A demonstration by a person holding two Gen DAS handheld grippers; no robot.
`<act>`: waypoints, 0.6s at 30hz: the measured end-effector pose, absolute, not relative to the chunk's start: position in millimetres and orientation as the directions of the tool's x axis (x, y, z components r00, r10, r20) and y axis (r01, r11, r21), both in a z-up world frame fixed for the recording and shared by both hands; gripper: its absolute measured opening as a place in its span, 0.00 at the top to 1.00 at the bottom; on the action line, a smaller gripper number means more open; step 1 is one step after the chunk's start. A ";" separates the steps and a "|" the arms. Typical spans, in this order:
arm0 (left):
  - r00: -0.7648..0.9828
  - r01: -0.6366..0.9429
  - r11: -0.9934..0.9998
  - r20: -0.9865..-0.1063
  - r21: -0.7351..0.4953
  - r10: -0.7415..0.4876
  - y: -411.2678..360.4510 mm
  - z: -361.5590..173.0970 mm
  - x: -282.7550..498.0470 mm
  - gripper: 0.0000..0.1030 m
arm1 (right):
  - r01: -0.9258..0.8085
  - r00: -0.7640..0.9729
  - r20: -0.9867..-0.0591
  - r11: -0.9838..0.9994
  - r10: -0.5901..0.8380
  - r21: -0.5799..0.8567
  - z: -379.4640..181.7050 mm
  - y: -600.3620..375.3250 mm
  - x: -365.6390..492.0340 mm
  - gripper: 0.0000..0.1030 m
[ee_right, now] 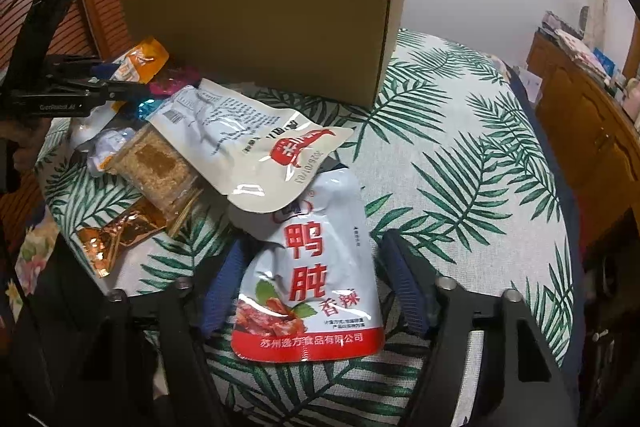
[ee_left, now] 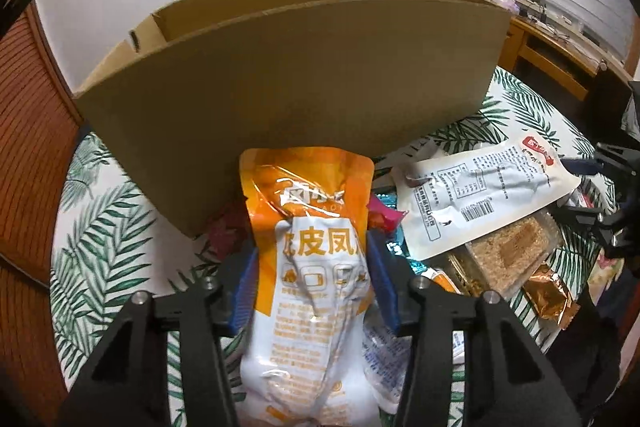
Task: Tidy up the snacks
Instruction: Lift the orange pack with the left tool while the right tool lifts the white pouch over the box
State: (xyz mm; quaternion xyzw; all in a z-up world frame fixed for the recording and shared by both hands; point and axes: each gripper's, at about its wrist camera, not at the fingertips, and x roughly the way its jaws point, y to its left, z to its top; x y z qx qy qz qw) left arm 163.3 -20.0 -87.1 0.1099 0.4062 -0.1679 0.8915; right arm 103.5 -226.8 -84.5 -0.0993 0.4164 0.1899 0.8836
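Note:
My left gripper (ee_left: 310,267) is shut on an orange and white snack pouch (ee_left: 308,227), held in front of the open cardboard box (ee_left: 280,79). In the right wrist view the left gripper (ee_right: 100,83) holds that pouch (ee_right: 140,63) at the far left. My right gripper (ee_right: 312,287) is open, its blue pads on either side of a white and red duck snack pouch (ee_right: 316,283) lying on the leaf-print tablecloth (ee_right: 460,167). The pads do not touch it. A white pouch with a red chilli (ee_right: 248,143) partly overlaps its top.
A clear tray of crumbly brown snack (ee_right: 156,167), a copper foil packet (ee_right: 116,235) and small pink and blue wrappers (ee_left: 384,215) lie in the pile by the box (ee_right: 272,27). A wooden sideboard (ee_right: 580,115) stands on the right. A wooden slatted door (ee_left: 24,107) is on the left.

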 end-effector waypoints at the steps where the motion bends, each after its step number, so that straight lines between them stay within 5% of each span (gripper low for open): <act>1: 0.628 0.382 0.922 -0.751 0.068 -0.205 -18.7 -84.4 159.9 0.53 | -0.417 0.581 -0.775 0.909 0.250 -0.020 -84.3 -227.0 103.3 0.43; 18: 0.748 0.349 0.937 -0.595 -0.023 -0.294 0.2 -27.2 126.3 0.52 | -0.341 0.626 -0.752 0.940 0.209 -0.023 -72.7 -254.7 102.6 0.47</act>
